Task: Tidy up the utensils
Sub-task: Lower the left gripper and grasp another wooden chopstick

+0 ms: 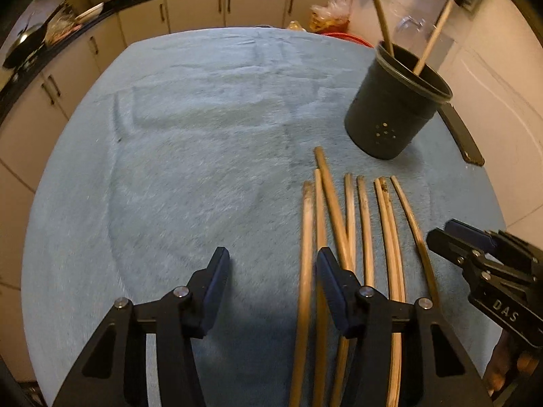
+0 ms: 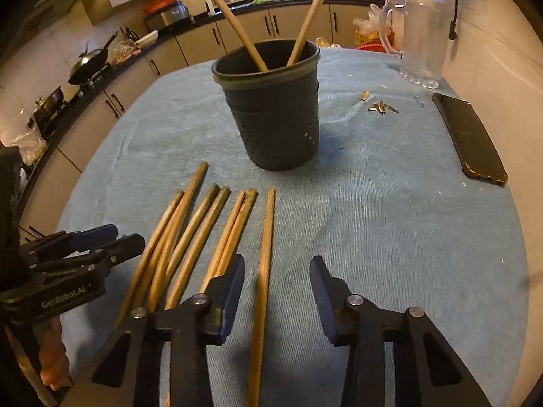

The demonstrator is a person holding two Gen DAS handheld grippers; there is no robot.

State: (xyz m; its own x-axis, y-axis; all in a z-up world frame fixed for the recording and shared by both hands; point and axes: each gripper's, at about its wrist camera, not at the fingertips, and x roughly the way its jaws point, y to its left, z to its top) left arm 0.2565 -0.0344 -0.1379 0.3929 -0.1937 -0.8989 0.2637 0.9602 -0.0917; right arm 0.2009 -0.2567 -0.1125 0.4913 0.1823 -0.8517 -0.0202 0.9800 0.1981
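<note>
Several wooden chopsticks (image 1: 364, 230) lie side by side on the blue cloth, also in the right wrist view (image 2: 203, 234). A dark perforated holder (image 1: 395, 108) (image 2: 271, 108) stands beyond them with two chopsticks (image 2: 237, 23) upright inside. My left gripper (image 1: 271, 264) is open, low over the cloth; the leftmost chopsticks (image 1: 307, 254) run between its fingers, beside the right finger. My right gripper (image 2: 277, 271) is open over the rightmost chopstick (image 2: 263, 271), which lies between its fingers. Each gripper shows in the other's view: the right one (image 1: 451, 234) and the left one (image 2: 115, 234).
A black phone (image 2: 470, 135) lies at the table's right edge. A clear glass jug (image 2: 420, 40) stands at the back right, with small metal bits (image 2: 381, 108) near it. Kitchen counters and cabinets (image 1: 203, 10) surround the table. The blue cloth (image 1: 186, 135) covers the table.
</note>
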